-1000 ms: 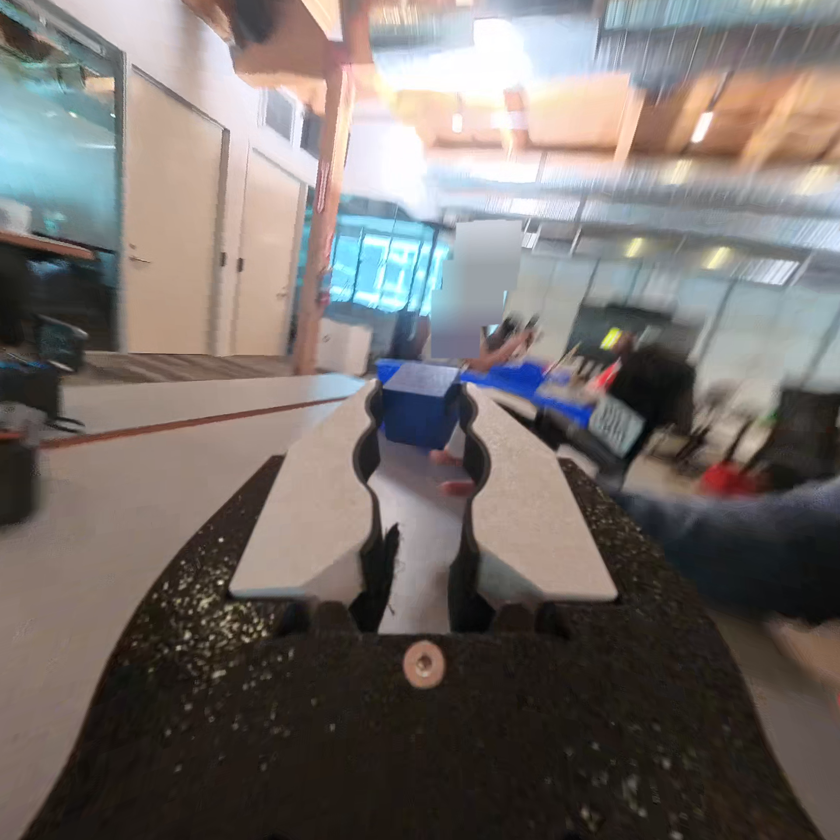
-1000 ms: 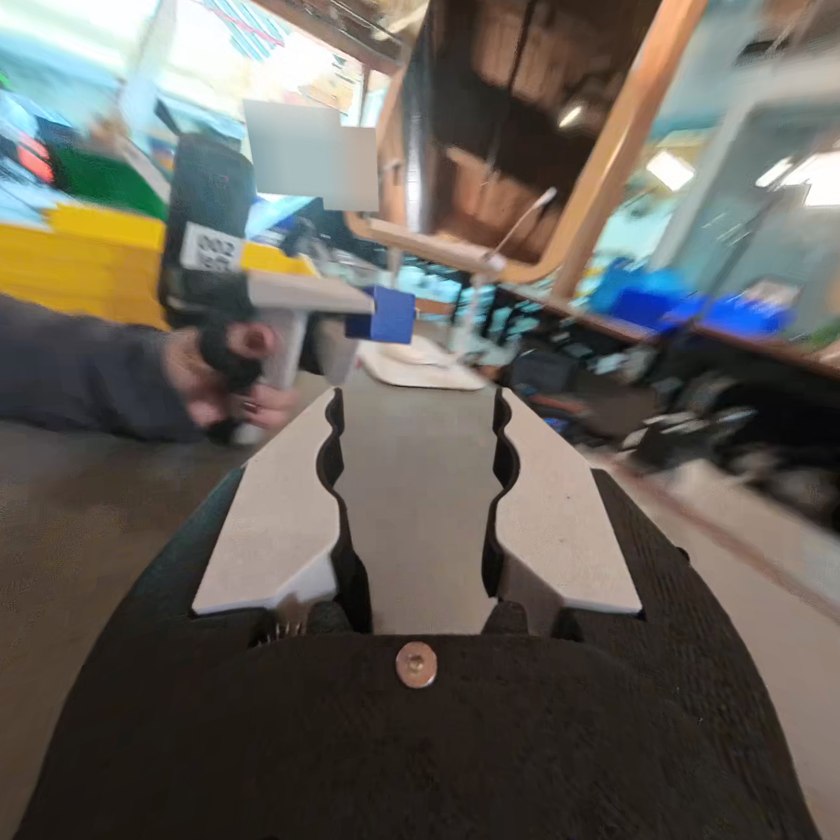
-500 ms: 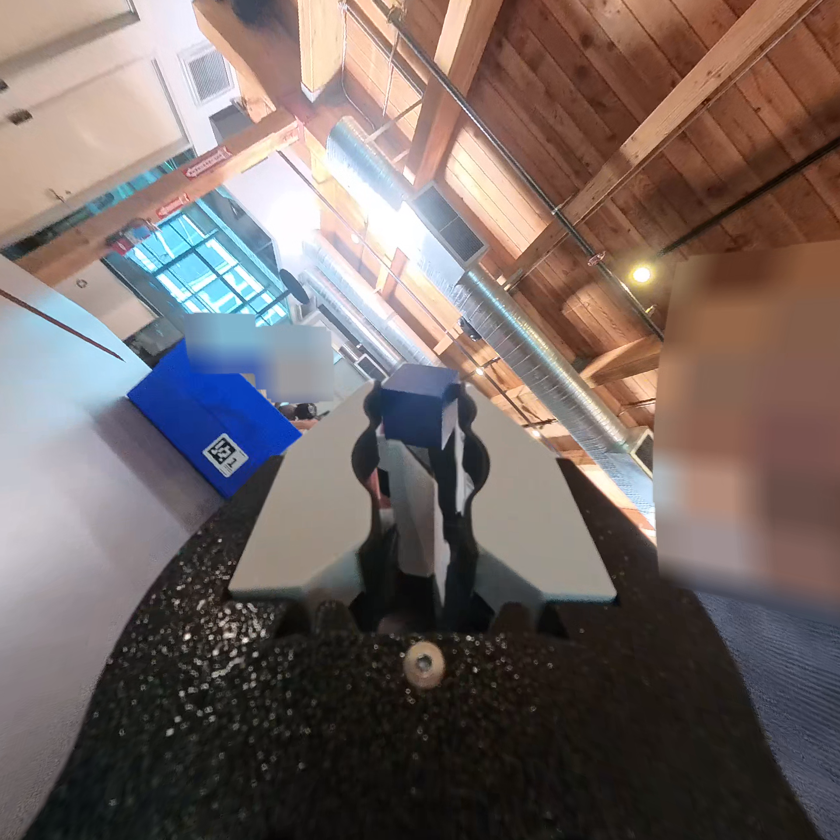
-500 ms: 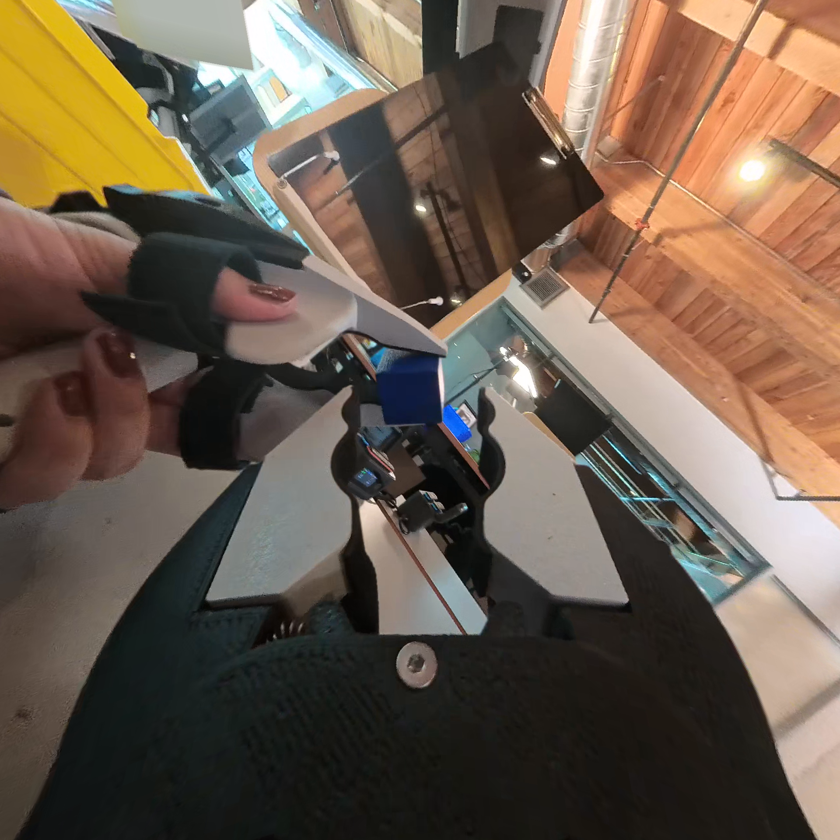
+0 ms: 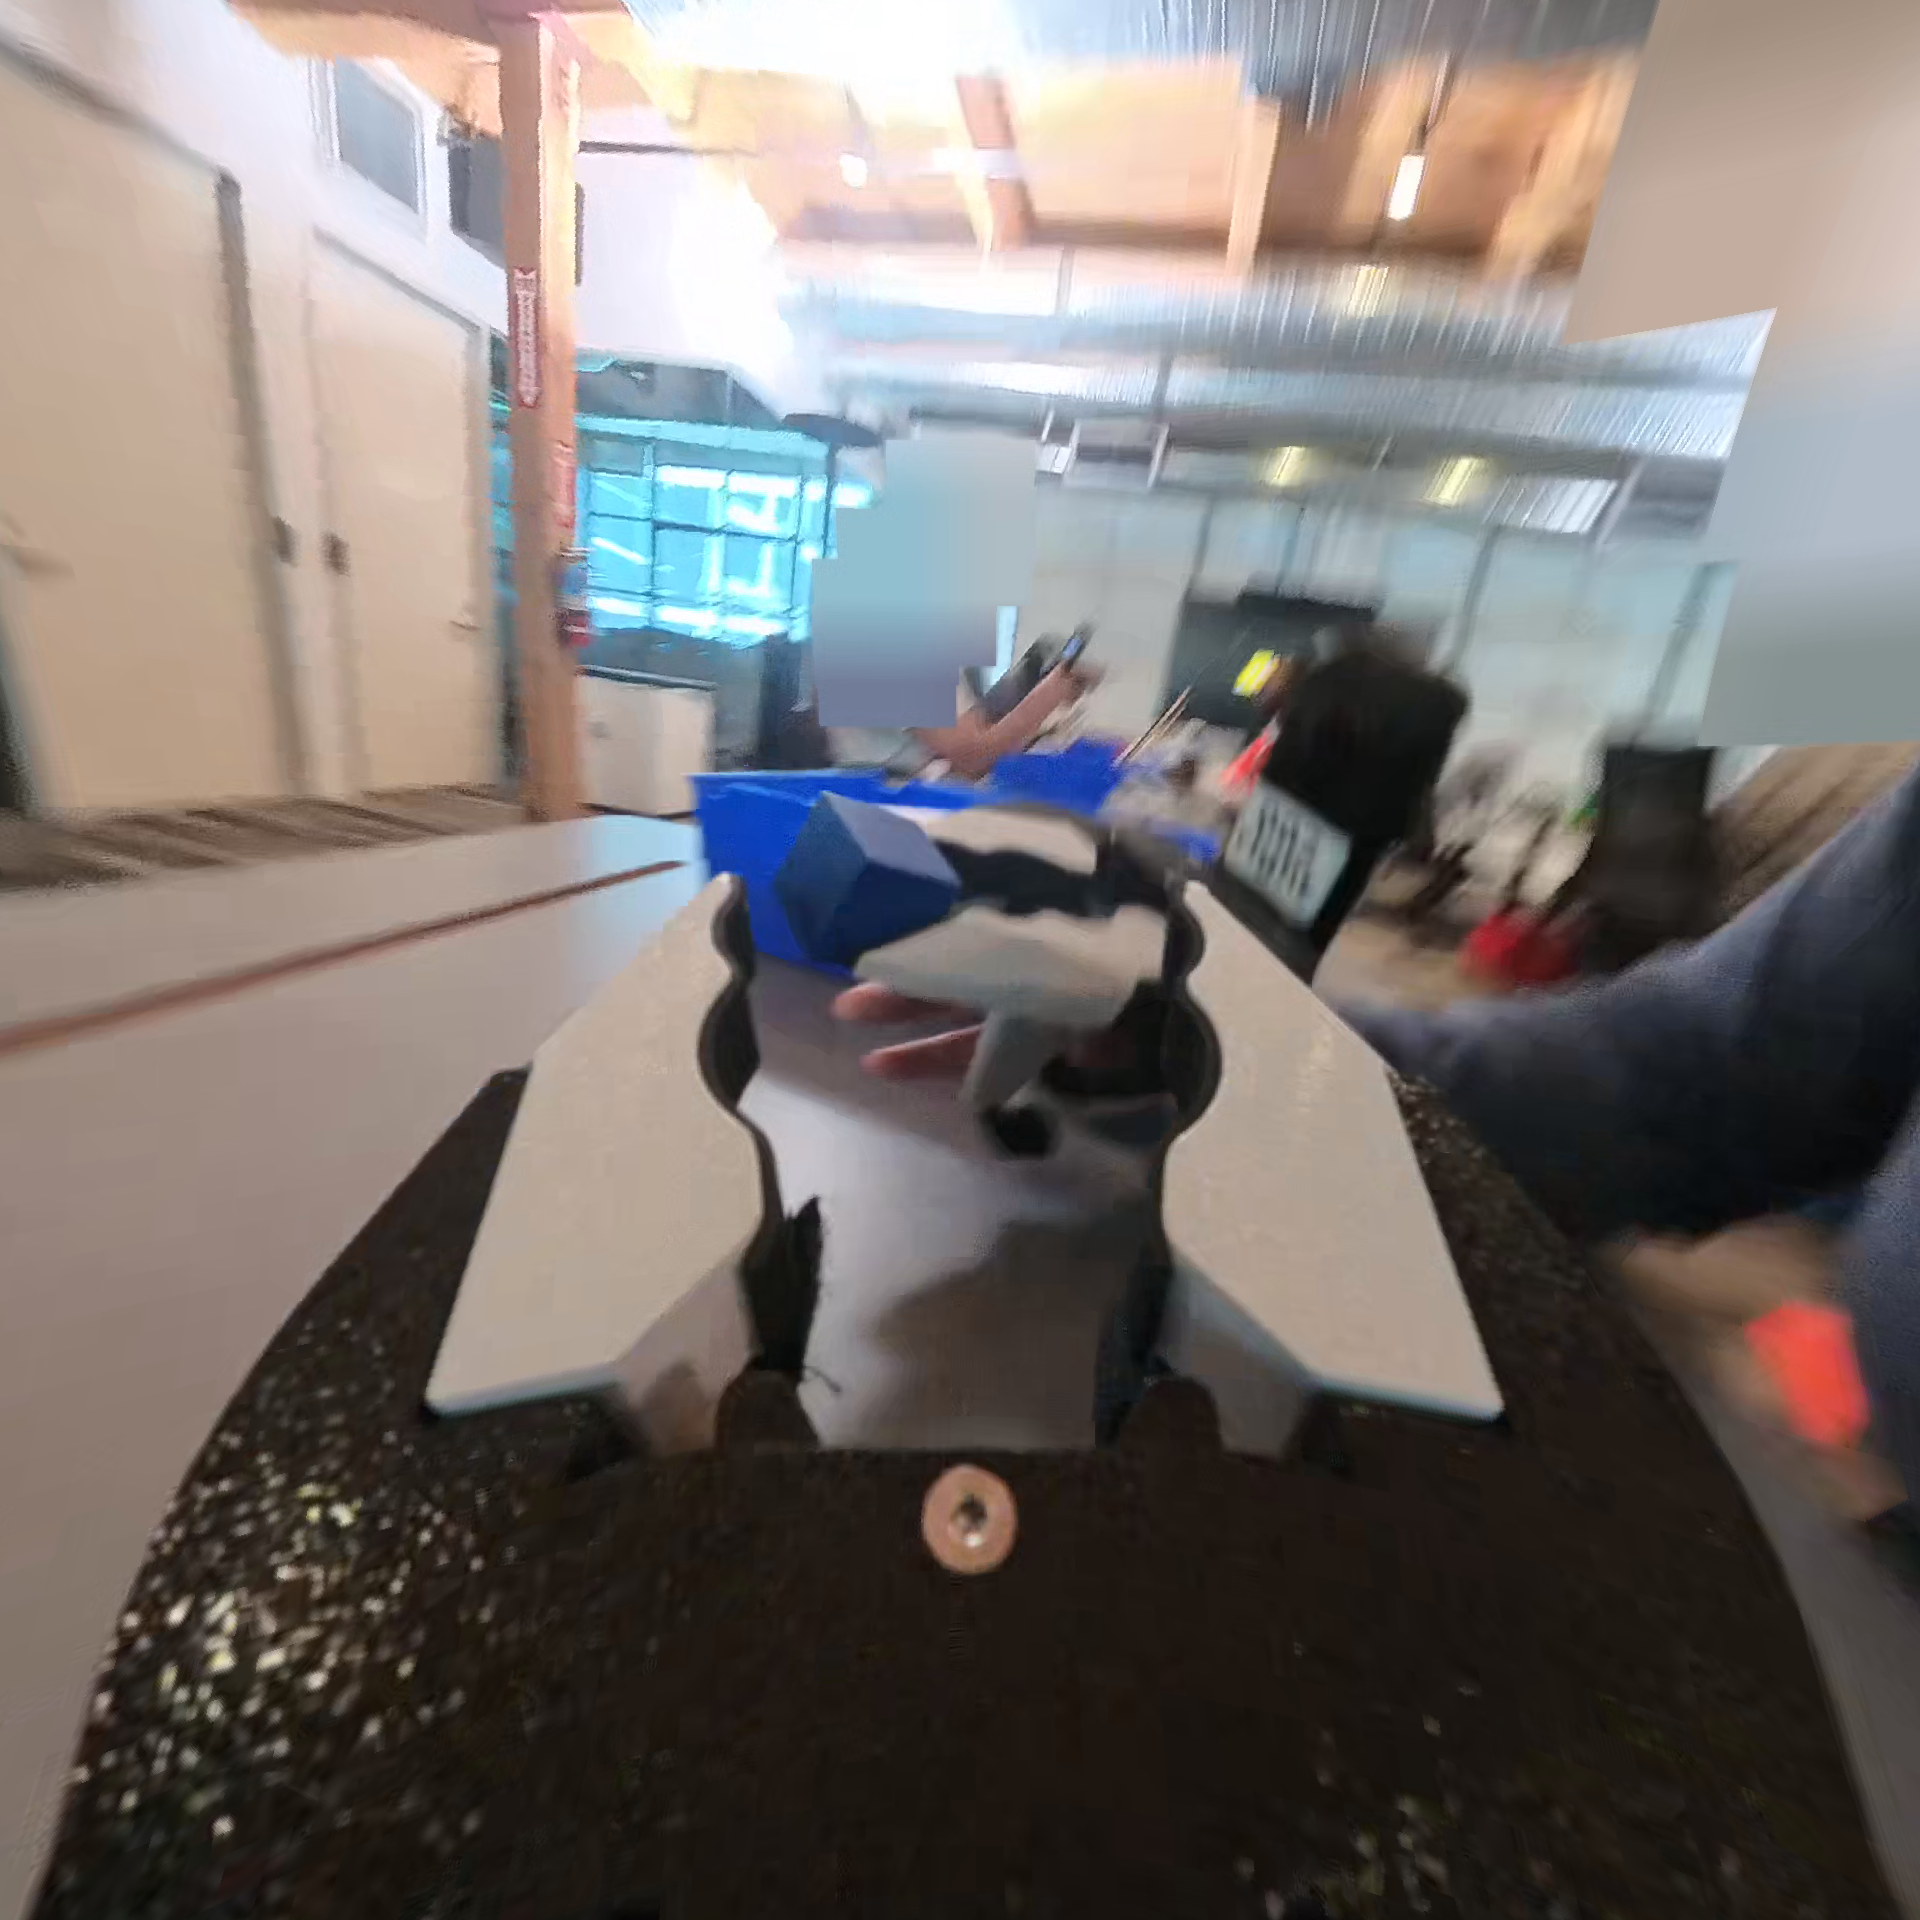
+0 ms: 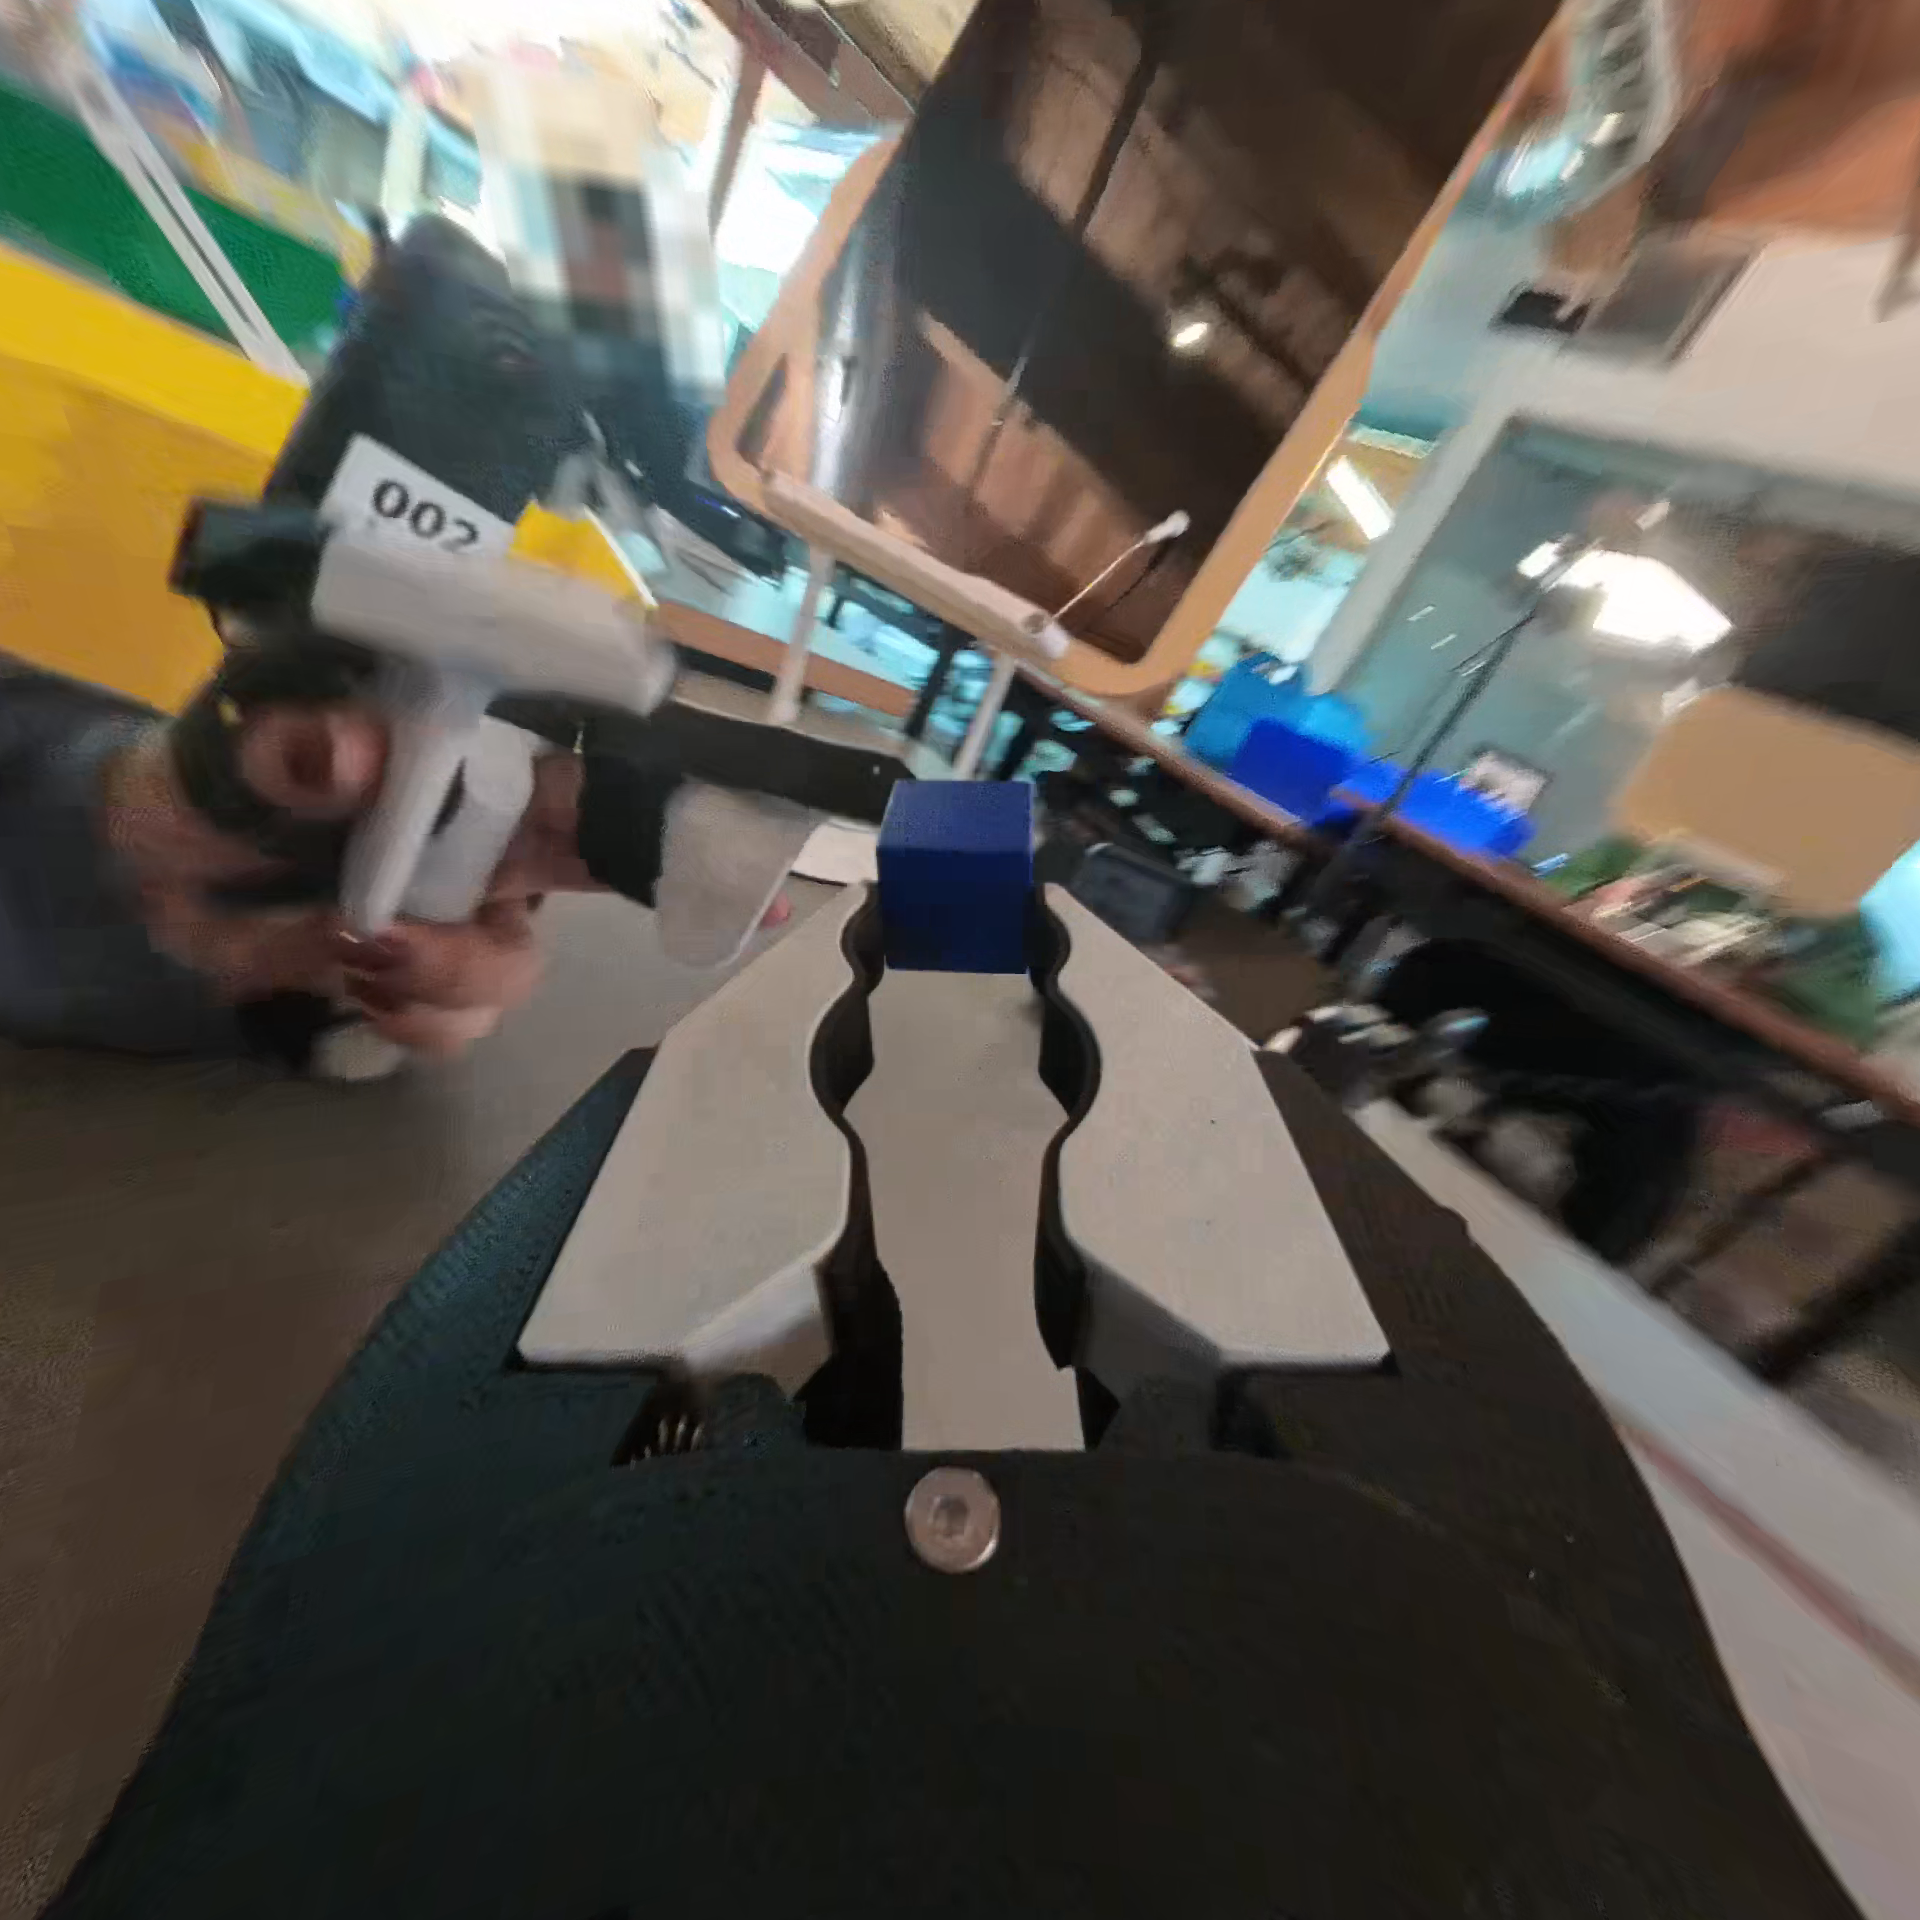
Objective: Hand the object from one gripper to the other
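Observation:
The object is a small blue cube (image 6: 956, 883). My right gripper (image 6: 951, 920) is shut on it, and the cube sits between its fingertips. In the left wrist view the same cube (image 5: 862, 894) shows just ahead, clamped at the tips of the right gripper's grey fingers (image 5: 997, 961), which reach in from the right. My left gripper (image 5: 956, 904) is open and empty, with its jaws wide apart and just short of the cube. In the right wrist view the left gripper (image 6: 727, 842) is at the left in a gloved hand, apart from the cube.
A grey tabletop (image 5: 260, 1039) lies under both grippers. Blue bins (image 5: 748, 810) and a person in dark clothes (image 5: 1361, 748) are at the far side. A dark blue sleeve (image 5: 1662, 1060) comes in from the right. A wood-edged table (image 6: 1039, 416) and yellow panels (image 6: 94, 499) stand behind.
The cube has passed from my left gripper to my right. The left has opened and drawn back, the right has shut on the cube. Both views have tilted down from the ceiling.

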{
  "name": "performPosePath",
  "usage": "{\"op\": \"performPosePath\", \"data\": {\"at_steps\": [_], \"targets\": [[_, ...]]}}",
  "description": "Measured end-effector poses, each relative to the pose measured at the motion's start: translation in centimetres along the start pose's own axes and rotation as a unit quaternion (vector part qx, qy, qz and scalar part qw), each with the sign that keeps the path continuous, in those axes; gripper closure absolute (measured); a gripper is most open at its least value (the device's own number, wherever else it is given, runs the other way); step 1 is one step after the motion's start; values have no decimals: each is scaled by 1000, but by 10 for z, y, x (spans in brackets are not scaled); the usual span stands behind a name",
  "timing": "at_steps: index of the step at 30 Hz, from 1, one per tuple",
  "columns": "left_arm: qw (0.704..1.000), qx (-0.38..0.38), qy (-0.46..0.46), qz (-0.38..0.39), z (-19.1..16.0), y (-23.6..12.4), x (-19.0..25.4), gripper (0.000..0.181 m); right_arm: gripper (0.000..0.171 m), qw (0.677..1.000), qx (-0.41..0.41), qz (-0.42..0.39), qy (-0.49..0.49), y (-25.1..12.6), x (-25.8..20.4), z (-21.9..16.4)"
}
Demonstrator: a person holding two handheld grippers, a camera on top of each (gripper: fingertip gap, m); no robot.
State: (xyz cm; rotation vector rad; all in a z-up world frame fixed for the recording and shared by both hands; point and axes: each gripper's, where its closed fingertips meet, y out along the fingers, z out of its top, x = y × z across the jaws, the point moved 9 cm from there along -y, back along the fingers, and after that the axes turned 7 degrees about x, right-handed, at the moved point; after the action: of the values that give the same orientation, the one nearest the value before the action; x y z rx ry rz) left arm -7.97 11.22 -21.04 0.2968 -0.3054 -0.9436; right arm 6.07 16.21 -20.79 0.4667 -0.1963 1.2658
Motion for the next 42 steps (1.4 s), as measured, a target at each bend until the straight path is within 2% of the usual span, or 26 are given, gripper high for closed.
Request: {"op": "performPosePath", "data": {"at_steps": [1,3,5,7,9,11,14,15,18,20,21,23,24,26,29,32,35,37,38,40,42], "targets": [[996,-29,81,5,-1,-1,3,104,145,998,1,15,54,-1,5,-1],[967,-77,240,26,-4,-2,9,104,145,985,0,54,167,-2,11,-6],[918,-110,378,53,-10,-2,15,107,146,956,-7,99,276,-3,15,-11],[868,-128,476,67,-16,1,21,110,146,921,-6,142,364,-4,16,-16],[839,-140,523,52,-23,4,29,111,146,882,-8,188,431,-5,15,-18],[825,-150,545,32,-29,6,34,112,146,850,-19,235,472,-6,10,-19],[816,-150,559,16,-32,6,40,116,145,823,-58,283,489,-8,2,-23],[815,-146,561,7,-33,6,42,121,146,823,-69,288,484,-8,0,-24],[805,-158,571,11,-34,6,43,156,145,827,-81,287,476,-7,-3,-26],[804,-198,559,54,-33,8,34,155,141,843,-66,243,476,-4,2,-27],[802,-212,552,84,-32,9,29,155,131,855,-54,204,475,-2,7,-28],[800,-236,537,127,-30,11,21,156,116,886,-48,117,446,2,15,-30],[801,-248,527,140,-30,11,18,155,115,904,-52,86,416,3,14,-29],[801,-263,517,149,-32,12,16,156,116,934,-79,63,342,7,6,-25],[796,-280,513,159,-34,12,14,155,116,956,-122,67,260,12,-9,-19],[792,-295,509,162,-36,13,13,155,120,962,-145,55,226,15,-17,-19],[767,-304,546,145,-40,16,19,155,125,962,-175,49,204,16,-21,-17],[748,-306,573,136,-43,18,23,156,138,963,-192,51,183,15,-23,-17],[749,-302,575,132,-44,17,24,156,139,963,-195,57,175,15,-22,-16],[793,-268,536,109,-40,16,25,154,139,957,-193,81,202,14,-19,-14],[836,-232,489,90,-33,15,27,133,140,940,-166,116,275,11,-13,-14]]}}
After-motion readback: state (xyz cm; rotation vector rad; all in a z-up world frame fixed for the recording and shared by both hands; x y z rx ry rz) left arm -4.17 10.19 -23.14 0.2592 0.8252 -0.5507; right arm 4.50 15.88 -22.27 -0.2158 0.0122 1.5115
